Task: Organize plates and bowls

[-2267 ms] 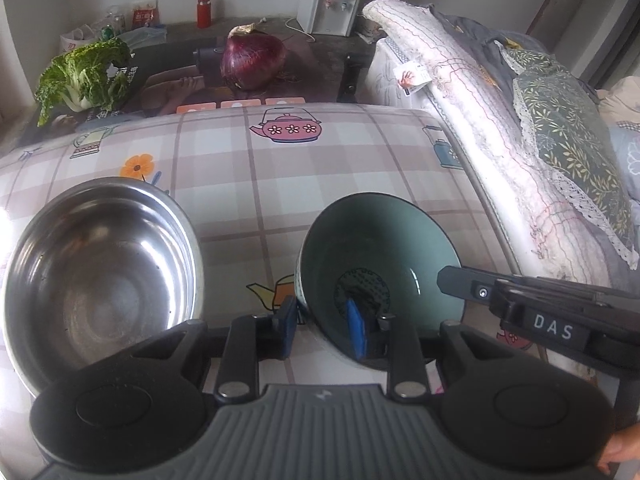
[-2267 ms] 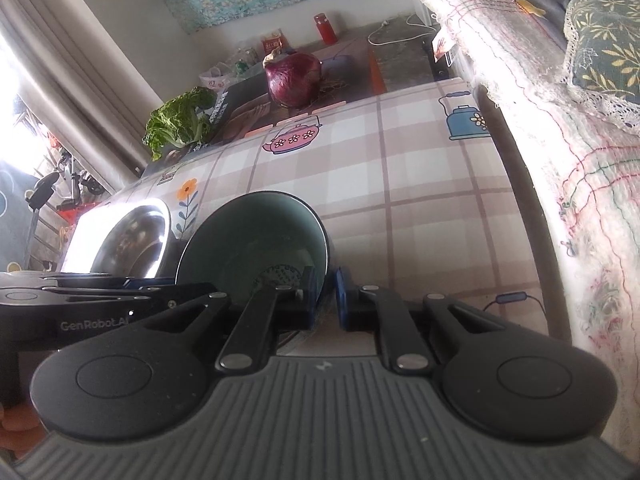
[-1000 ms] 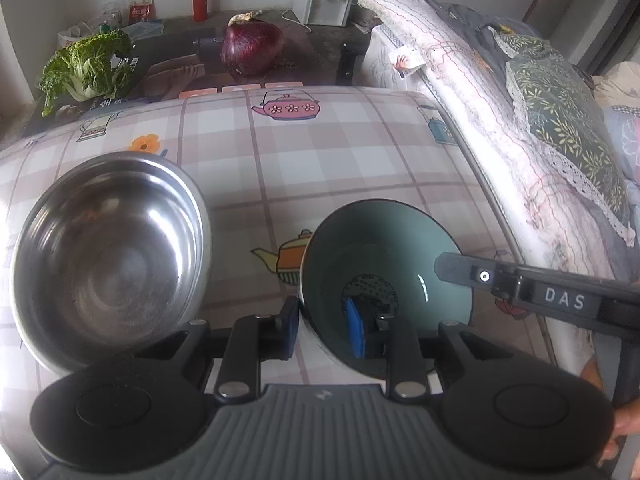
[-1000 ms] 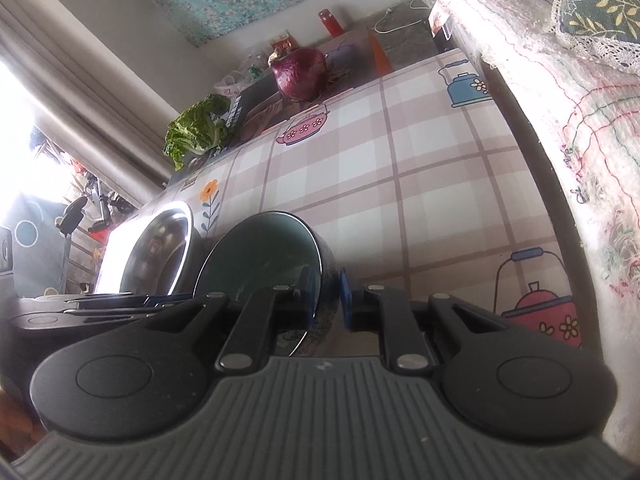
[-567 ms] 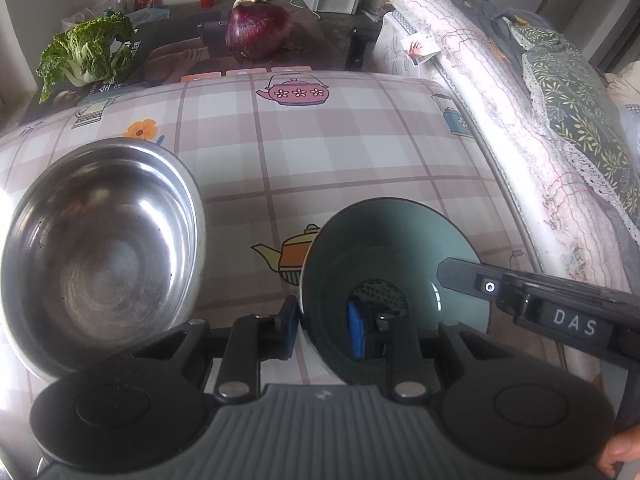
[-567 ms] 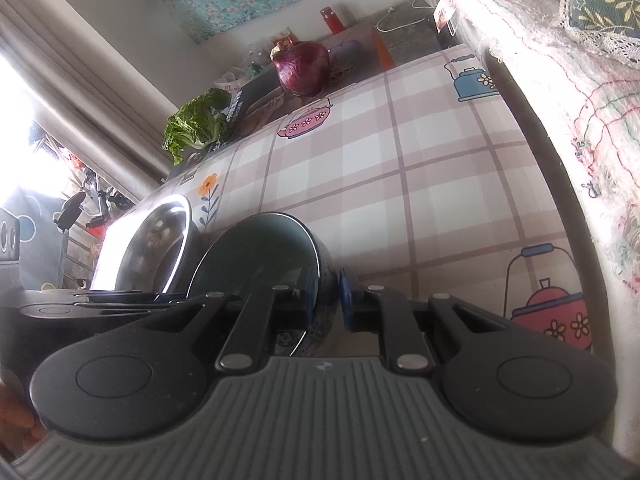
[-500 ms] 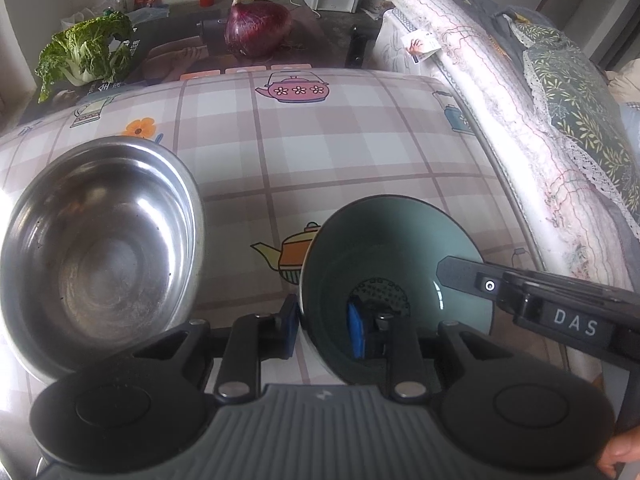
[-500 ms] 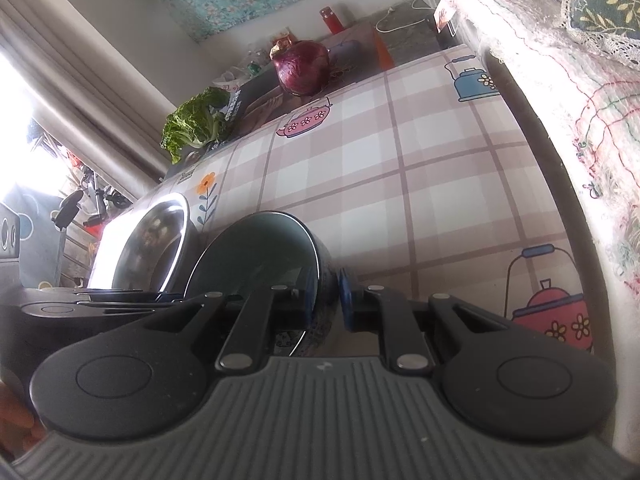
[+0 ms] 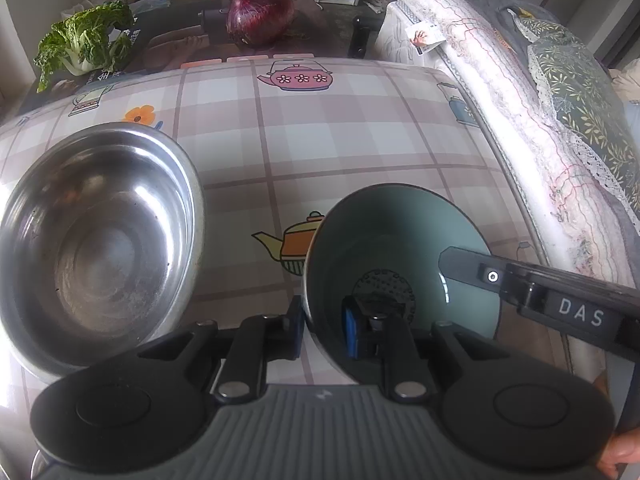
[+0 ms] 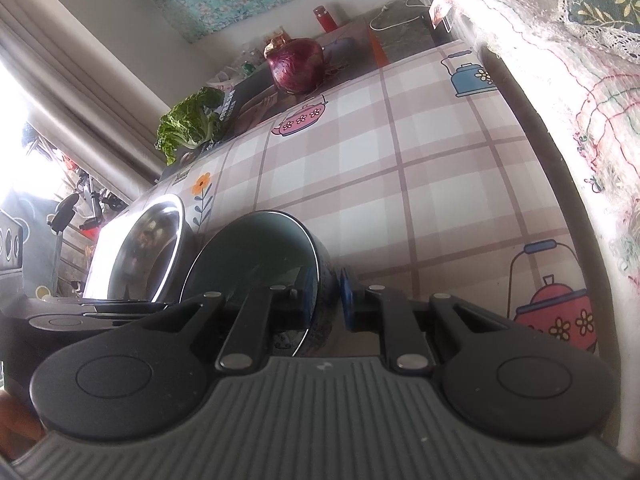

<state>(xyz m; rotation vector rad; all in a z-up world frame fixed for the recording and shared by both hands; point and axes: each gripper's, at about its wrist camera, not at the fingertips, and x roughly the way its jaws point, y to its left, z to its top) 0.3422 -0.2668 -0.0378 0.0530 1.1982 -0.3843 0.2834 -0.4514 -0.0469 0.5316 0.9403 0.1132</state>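
Home: bedding [image 9: 500, 92], teapot tablecloth [image 9: 320, 140]

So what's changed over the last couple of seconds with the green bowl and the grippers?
Little. The left gripper has just been closing on the near wall of the teal-green ceramic bowl. The right gripper stays clamped on the bowl's opposite rim. The large stainless steel bowl sits beside it, unmoved.

Left tongs [image 9: 322, 328] and right tongs [image 10: 326, 298] — identical build: black linkage arms with silver pivot screws, blue finger pads [image 9: 350, 330], two round black housings, ribbed grey base. One side plate reads "DAS" in white lettering.
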